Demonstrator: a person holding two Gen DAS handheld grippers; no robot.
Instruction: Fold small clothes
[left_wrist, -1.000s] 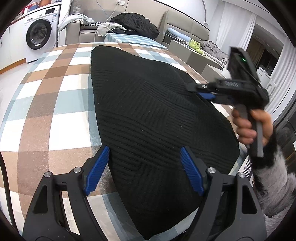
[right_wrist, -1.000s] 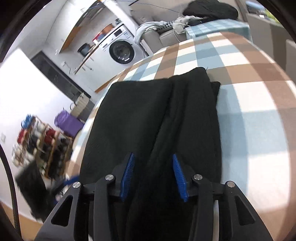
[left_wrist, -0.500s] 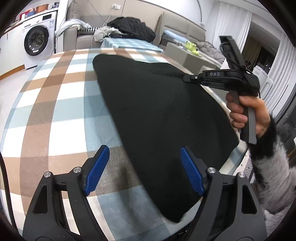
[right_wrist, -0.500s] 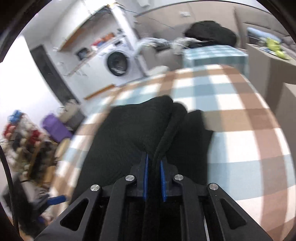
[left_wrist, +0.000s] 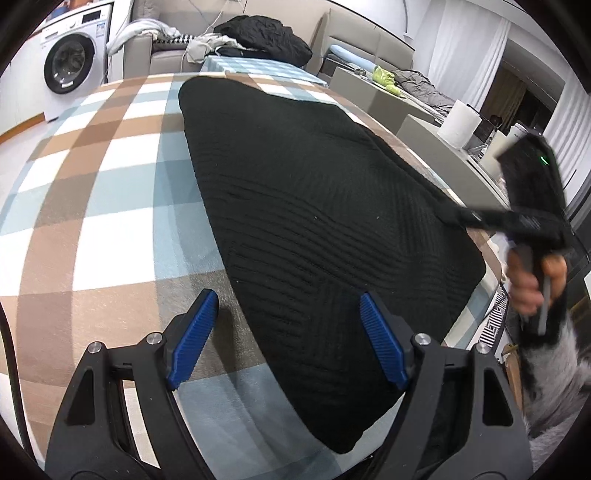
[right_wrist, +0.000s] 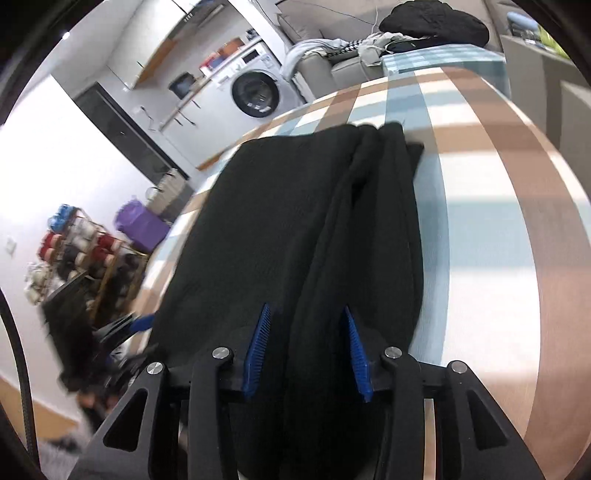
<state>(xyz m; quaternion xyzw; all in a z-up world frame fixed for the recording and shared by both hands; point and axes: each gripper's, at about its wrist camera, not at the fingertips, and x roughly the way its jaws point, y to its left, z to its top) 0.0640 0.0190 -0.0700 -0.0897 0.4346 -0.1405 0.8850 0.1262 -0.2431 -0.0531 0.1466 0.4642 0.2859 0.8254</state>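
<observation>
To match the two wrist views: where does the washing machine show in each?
Left wrist: washing machine at the upper left, beyond the plaid table.
Right wrist: washing machine top centre, left of the sofa.
Shared landmark: the black knit garment spread on the table.

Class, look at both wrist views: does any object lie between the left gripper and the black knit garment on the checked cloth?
Nothing visible does. The left gripper hangs open right over the near edge of the black knit garment, with only bare checked cloth beside it. The right gripper, jaws opening, straddles a raised fold, not pinching it.
</observation>
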